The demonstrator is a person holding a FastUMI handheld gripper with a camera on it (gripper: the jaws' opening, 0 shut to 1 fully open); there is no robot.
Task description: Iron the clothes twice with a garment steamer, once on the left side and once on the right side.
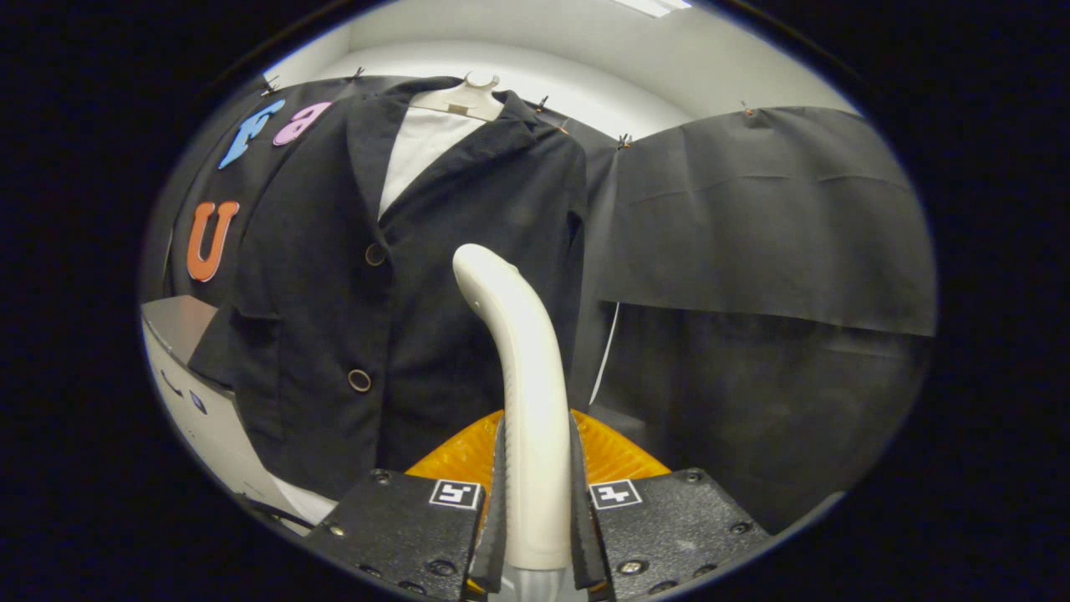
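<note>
A black jacket hangs on a white hanger over a white shirt, ahead of me and a little to the left. It has two round buttons down its front. My gripper is shut on the white curved handle of the garment steamer, both fingers pressing its sides. The steamer's handle rises between the fingers and its tip bends toward the jacket's right half. An orange ribbed part of the steamer sits just behind the fingers. Whether the steamer touches the cloth I cannot tell.
Black cloth covers the booth wall behind and to the right of the jacket. A white box-like unit stands low at the left, under the jacket's sleeve. A thin white cord hangs beside the jacket's right edge.
</note>
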